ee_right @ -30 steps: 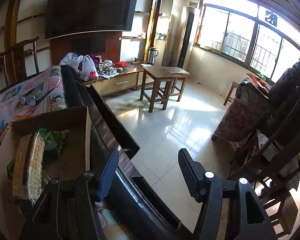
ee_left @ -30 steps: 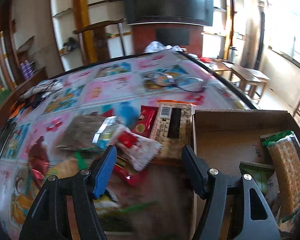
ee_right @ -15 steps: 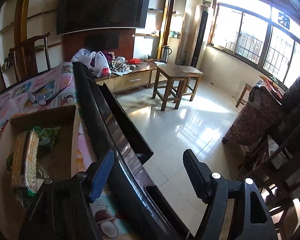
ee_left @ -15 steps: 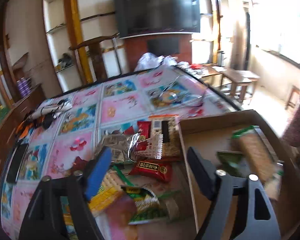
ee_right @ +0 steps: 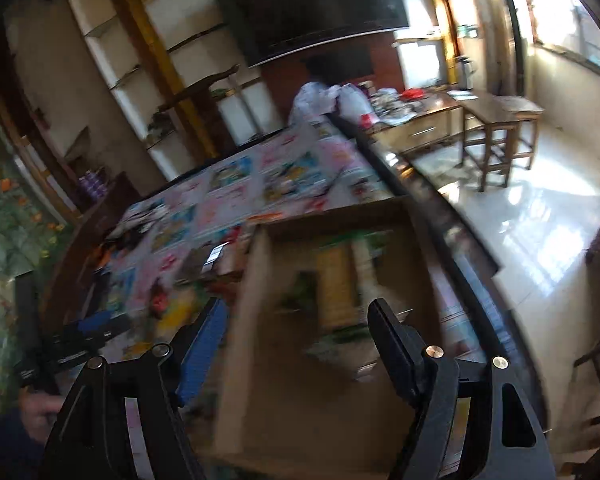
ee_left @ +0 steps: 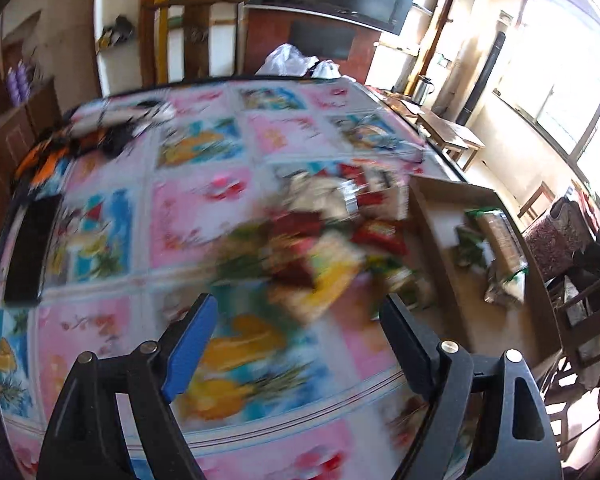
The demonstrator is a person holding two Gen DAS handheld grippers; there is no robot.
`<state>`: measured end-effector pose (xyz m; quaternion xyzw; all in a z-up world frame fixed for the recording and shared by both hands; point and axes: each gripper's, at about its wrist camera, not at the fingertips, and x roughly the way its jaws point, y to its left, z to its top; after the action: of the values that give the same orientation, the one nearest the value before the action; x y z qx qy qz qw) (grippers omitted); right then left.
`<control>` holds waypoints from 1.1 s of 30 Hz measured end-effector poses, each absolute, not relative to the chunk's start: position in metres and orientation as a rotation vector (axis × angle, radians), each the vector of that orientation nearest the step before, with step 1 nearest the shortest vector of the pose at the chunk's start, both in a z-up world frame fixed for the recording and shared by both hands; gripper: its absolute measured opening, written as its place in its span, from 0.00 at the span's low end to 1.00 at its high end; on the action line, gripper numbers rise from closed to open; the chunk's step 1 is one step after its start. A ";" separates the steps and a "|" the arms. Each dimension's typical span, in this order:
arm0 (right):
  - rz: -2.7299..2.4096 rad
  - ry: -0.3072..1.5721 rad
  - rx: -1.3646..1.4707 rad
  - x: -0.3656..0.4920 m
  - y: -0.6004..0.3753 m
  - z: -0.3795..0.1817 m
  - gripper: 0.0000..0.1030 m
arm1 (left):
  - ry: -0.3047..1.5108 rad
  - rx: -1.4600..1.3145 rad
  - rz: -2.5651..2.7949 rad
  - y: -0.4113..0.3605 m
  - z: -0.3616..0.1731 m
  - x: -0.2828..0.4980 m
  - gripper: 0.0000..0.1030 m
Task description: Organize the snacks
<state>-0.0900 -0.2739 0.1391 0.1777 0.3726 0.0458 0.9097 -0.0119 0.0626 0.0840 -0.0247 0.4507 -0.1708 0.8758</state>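
Left gripper and right gripper gape empty — blurred snack-packet heap at 12 o'clock, brown cardboard box at 2.

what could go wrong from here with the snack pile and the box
1. The snack pile is a loose overlapping heap, so the open left gripper may pinch two packets at once or slip off a slick wrapper.
2. The cardboard box sits close to the table edge; a hard drop or a nudge could push it toward the floor.
3. The right gripper hovers over the box's left wall and could knock it while descending.
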 end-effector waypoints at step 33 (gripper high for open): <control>0.214 0.914 0.370 -0.093 -0.180 0.107 0.75 | 1.056 0.057 -0.508 0.046 0.043 0.049 0.31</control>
<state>-0.0934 -0.1797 0.1066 0.1773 0.4380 0.1026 0.8753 0.0489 0.0456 0.0430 0.0270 0.4980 -0.2399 0.8329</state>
